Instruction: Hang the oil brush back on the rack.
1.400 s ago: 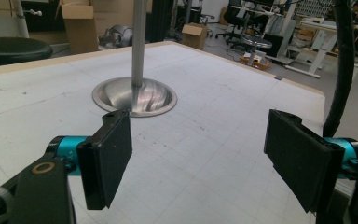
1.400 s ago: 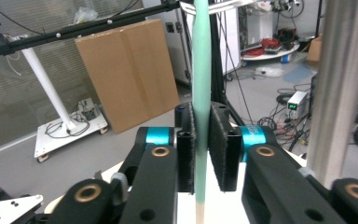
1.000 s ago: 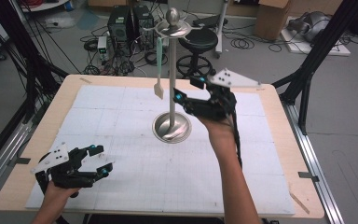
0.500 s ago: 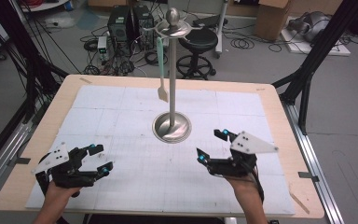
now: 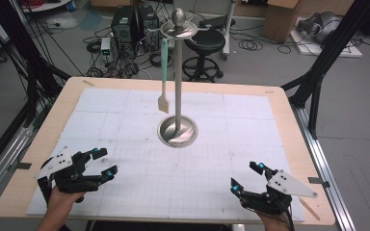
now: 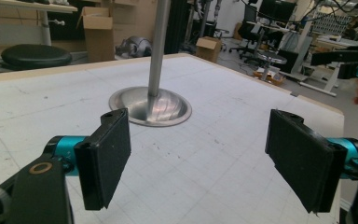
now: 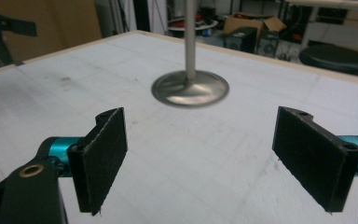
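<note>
Here, both grippers sit low at the near edge of the table [image 5: 289,115]: the left gripper [image 5: 105,161] near its left corner, the right gripper [image 5: 247,175] near its right, each with jaws spread wide and nothing between them. Between and beyond them stands a metal stand [image 5: 177,130] (round base, tall pole), and a pale green spatula [image 5: 164,72] hangs from its top ring.

Overhead forward-down view; two low, near tabletop views, both facing the stand's base [image 6: 150,106].
</note>
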Tool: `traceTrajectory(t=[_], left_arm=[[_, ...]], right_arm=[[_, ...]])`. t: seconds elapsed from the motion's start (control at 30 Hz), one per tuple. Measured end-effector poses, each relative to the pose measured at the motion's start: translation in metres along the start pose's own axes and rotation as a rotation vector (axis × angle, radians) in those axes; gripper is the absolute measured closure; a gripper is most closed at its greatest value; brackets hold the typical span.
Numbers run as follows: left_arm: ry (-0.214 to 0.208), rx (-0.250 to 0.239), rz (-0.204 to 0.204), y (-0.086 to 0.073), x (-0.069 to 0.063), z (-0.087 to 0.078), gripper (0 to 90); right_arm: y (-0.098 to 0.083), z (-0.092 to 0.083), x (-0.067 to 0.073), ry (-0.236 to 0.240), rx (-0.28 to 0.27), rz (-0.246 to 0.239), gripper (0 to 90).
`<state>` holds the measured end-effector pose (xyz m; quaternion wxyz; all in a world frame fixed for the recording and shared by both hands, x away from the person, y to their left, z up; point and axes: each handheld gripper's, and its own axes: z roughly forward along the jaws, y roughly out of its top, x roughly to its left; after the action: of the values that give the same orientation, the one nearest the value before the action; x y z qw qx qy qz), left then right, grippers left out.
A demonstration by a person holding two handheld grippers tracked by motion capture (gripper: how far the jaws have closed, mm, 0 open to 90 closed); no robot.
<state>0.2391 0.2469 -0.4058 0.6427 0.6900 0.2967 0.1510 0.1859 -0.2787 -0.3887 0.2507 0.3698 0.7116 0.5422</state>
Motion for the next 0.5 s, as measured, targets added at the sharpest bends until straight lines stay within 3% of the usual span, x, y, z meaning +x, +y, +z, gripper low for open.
traceTrajectory(t=[0.23, 0.5], left_arm=[[0.001, 0.006, 0.009, -0.0004, -0.0021, -0.0009, 22.7], [0.005, 0.01, 0.01, -0.0028, -0.004, -0.0011, 22.8]], right_arm=[[-0.0001, -0.0098, 0.0007, -0.028, -0.049, 0.025, 16.6], [-0.0016, -0.0115, -0.0011, -0.043, -0.042, 0.036, 16.6]])
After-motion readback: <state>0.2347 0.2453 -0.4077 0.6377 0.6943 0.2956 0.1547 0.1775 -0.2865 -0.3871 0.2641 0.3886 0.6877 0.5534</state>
